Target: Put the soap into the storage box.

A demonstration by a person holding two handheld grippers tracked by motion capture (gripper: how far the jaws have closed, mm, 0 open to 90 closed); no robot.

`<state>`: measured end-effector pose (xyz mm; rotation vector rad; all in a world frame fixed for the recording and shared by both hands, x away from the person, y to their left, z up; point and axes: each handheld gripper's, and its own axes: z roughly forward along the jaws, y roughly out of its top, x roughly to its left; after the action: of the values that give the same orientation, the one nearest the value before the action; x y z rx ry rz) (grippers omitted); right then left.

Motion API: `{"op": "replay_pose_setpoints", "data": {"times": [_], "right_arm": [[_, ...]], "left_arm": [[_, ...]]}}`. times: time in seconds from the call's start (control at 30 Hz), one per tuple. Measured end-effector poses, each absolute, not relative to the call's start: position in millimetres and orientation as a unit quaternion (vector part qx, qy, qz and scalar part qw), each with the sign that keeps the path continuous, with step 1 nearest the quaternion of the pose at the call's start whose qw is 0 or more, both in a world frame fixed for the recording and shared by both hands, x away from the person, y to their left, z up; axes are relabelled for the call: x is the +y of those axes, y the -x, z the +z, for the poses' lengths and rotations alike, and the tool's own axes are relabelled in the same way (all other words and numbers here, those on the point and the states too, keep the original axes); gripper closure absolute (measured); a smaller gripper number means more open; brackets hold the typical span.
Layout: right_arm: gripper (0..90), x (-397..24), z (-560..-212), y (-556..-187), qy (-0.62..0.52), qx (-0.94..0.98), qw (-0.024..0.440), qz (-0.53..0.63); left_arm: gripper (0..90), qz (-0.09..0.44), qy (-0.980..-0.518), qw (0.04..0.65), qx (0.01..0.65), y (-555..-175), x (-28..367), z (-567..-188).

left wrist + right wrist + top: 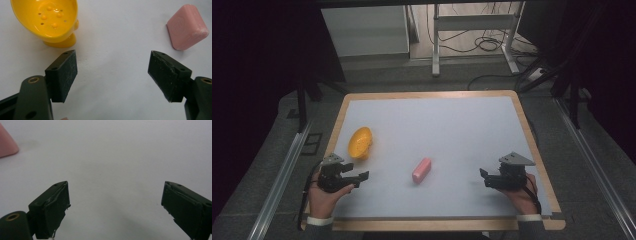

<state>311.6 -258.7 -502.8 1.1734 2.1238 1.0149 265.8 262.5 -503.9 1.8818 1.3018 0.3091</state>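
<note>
White table (pixel 452 125) with a wooden rim, seen from the high view. Pink soap (pixel 421 170) lies flat near the middle, toward the near edge, long axis running near-left to far-right. Yellow dish (pixel 360 142) sits to its left and a bit farther off, well apart from the soap, tipped on its foot so the bowl faces up and left. Left gripper (pixel 362 176) hovers at the near left corner, held in the person's hand, jaws pointing right toward the soap; it sits just near of the dish, touching neither. In the left gripper view its jaws stand wide and released, bare table between them, dish (pixel 50 20) above the left jaw (small bumps and holes in its bowl) and soap (pixel 187 27) above the right jaw. Right gripper (pixel 484 177) is at the near right, jaws pointing left at the soap, well apart from it. In the right gripper view its jaws are also spread, nothing between them, with a corner of the soap (pixel 6 145) at far left.
</note>
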Motion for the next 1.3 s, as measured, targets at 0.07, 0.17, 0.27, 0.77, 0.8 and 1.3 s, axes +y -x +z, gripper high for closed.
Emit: {"op": "replay_pose_setpoints", "data": {"times": [0.07, 0.17, 0.27, 0.77, 0.8, 1.3], "right_arm": [[8.2, -259.1, -502.0, -311.4, -0.435, 0.779, 0.253, 0.373], [8.2, -260.6, -501.3, -310.9, -0.44, 0.777, 0.251, 0.374], [8.2, -263.7, -500.8, -310.0, -0.446, 0.775, 0.248, 0.374], [8.2, -273.3, -499.0, -309.5, -0.458, 0.765, 0.251, 0.377], [8.2, -274.7, -498.9, -309.7, -0.457, 0.765, 0.251, 0.378], [8.2, -282.0, -497.8, -308.8, -0.464, 0.757, 0.251, 0.386]], "left_arm": [[23.9, 0.122, -0.746, 0.404, 0.515, -265.5, 262.9, -503.6], [23.9, 0.123, -0.745, 0.405, 0.515, -264.8, 263.3, -502.9], [23.6, 0.126, -0.741, 0.408, 0.517, -263.2, 262.3, -500.0], [24.1, 0.128, -0.732, 0.415, 0.525, -261.7, 257.4, -488.8], [24.1, 0.13, -0.733, 0.413, 0.525, -262.2, 255.5, -487.0], [23.8, 0.129, -0.746, 0.399, 0.517, -266.8, 237.5, -473.0]]}}
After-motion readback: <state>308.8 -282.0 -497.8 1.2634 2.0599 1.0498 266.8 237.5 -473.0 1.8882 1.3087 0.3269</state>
